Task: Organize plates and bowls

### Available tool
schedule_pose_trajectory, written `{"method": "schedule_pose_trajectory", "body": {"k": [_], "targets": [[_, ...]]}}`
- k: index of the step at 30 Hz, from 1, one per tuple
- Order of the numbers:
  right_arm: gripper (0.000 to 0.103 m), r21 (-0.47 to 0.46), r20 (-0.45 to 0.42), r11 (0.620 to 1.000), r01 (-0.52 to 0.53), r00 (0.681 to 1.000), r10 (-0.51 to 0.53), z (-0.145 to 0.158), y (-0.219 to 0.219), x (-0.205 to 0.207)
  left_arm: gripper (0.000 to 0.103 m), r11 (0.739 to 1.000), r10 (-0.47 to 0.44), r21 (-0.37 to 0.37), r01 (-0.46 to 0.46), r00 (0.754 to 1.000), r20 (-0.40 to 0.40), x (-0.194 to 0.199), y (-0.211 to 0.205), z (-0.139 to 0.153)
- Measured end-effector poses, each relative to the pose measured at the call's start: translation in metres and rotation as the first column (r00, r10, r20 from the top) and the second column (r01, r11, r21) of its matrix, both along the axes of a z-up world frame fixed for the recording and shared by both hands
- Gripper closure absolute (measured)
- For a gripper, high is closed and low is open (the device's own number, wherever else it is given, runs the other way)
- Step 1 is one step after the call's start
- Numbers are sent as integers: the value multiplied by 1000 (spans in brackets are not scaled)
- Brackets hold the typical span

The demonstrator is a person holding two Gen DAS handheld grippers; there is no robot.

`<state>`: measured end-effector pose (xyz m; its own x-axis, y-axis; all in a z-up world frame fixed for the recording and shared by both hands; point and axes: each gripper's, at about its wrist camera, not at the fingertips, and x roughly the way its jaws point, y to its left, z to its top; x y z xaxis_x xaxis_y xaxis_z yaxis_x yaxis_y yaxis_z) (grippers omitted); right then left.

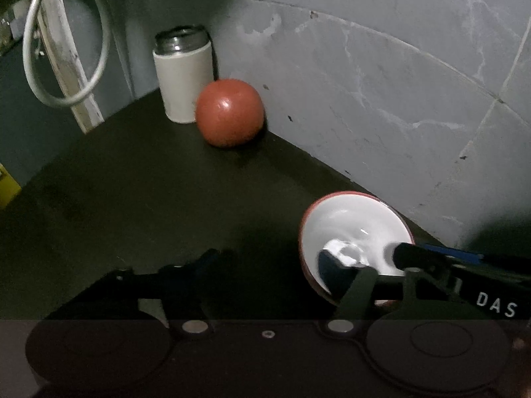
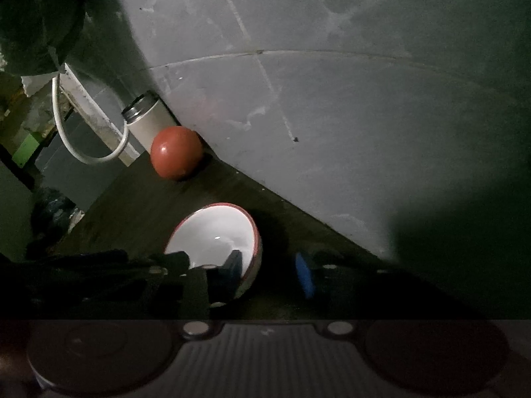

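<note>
A grey marbled wall (image 1: 365, 83) backs the dark counter (image 1: 132, 199). In the corner stand a white canister (image 1: 184, 79) and, touching it, a glossy red dome (image 1: 229, 116). The white-lined bowl (image 1: 355, 225) sits by the wall. Each spread hand-held gripper, left (image 1: 265, 260) and right (image 2: 268, 270), straddles its rim, pads not pressing.

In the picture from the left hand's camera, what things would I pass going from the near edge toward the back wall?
Open bowl with white inside, which dark fingers reach into → upside-down red bowl → white canister with a metal top, standing in the corner by the tiled wall.
</note>
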<state>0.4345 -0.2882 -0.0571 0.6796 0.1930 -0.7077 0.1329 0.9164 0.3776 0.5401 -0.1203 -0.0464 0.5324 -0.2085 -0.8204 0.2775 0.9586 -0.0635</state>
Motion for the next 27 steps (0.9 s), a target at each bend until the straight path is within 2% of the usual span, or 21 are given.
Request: {"method": "schedule_pose_trajectory", "body": {"k": [3,5,9,10,18,27], "targets": [[80,7,-6,1000,-13,1000,13,1,2,0,57,999,-10,-52,9,1000,-15,-1,2,-2],[83,10,-3,1000,-20,1000,20,1,3,1,64,997,-16,-78,14,1000,-20,-2,2,-2],[89,27,-2,999,-29,1000,29,1,3,2,88,992,-32,-123,28,999,-30,-5,2,-3],[90,27,-2,999,-31,999,32,1,4,2,89,992,-34,-125,30,999,-31,-6,1,-2],[90,48,-15,998,-42,999,43,2,1,-5,90,988,-21,-156,14,999,-44,-19,6,5],[90,49,24,998,-49,999,48,23,-9,-45,90,976,-35,-218,31,999,-14,-58,3,32]]}}
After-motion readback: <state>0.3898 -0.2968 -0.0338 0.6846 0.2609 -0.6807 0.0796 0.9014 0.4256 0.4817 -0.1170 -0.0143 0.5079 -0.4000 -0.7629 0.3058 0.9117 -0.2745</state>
